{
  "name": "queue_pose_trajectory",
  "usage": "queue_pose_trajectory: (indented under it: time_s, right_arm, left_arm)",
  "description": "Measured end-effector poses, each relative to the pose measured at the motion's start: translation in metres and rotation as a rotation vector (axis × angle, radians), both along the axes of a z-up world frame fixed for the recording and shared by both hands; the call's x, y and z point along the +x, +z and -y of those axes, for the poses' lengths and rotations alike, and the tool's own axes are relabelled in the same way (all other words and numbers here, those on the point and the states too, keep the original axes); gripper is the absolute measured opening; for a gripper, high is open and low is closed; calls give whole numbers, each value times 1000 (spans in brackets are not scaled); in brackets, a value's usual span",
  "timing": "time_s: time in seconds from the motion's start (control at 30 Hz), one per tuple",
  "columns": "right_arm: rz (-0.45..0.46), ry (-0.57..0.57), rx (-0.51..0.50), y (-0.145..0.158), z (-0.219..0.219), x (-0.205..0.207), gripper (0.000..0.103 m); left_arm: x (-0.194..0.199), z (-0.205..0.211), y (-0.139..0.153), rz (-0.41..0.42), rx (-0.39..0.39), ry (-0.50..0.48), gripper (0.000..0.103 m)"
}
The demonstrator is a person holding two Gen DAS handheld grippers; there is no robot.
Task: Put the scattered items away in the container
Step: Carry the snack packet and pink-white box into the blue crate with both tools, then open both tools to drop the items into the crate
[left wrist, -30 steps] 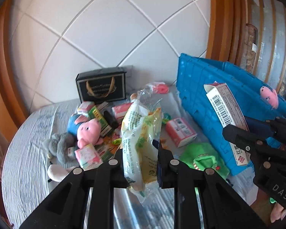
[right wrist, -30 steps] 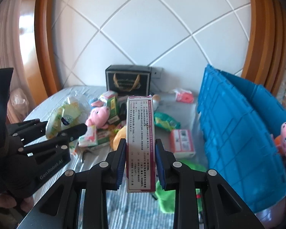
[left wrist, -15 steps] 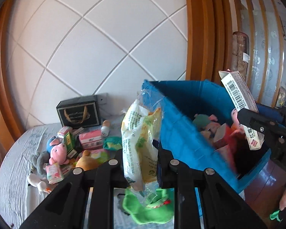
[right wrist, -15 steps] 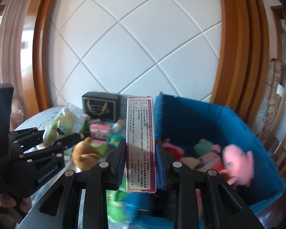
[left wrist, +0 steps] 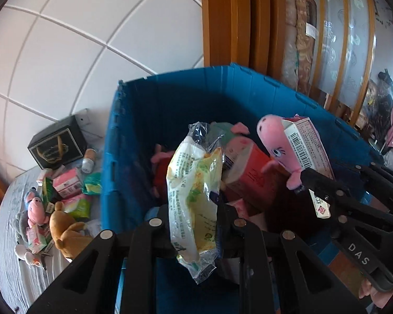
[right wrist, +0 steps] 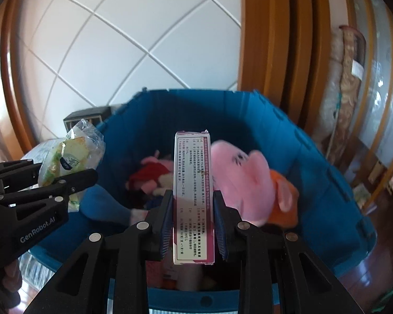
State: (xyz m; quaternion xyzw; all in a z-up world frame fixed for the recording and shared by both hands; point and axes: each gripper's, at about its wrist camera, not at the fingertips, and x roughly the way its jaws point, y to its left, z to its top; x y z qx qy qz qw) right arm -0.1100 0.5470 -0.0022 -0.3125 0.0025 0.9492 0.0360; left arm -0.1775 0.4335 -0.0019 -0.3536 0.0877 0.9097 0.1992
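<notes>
- Blue container (left wrist: 170,99): open-topped, ribbed walls, partly filled with pink plush toys and a red carton; both grippers sit above its opening.
- Snack bag (left wrist: 194,191): clear crinkled plastic, yellow-green print. Left gripper (left wrist: 194,222) jaws are clamped on its lower half; the top projects beyond the fingertips.
- Narrow box (right wrist: 192,196): white with magenta edges, printed text, upright. Right gripper (right wrist: 194,222) jaws are clamped on its two long sides.

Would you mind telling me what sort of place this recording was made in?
Most likely a room in someone's home: a white diamond-tiled wall, warm wooden framing round a glazed partition, and a table strewn with plush toys and small packets beside a blue storage bin.
</notes>
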Motion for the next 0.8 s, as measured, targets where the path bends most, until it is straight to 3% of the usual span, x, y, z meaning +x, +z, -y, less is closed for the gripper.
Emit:
queue_pose_trajectory:
  time_s: [0.3,0.5,0.63,0.7,0.77,0.8]
  right_arm:
    - [49,-73,6,-29,-27,-8,28]
    - [36,-101,1,-29,-37,-5,32]
    - [27,-112,5,-25,-40,1,50]
    - [13,-117,7,-22,-42,7,63]
    - [-2,-119,8,-17,-42,12,82]
    - [-9,-121,11,-15,-43,15,85]
  left_arm:
    - [-3,-15,-17,23,-46,-34,24]
    - [3,-16,-15,-4,-66,-36,61]
    - [8,-15,-11,-26,-63,-38,69]
    - [11,-14,-10,-29,-58,-35,71]
    - [13,-12,-9,-33,-55,-29,75]
    - [15,-11,-8,-38,-53,-24,77]
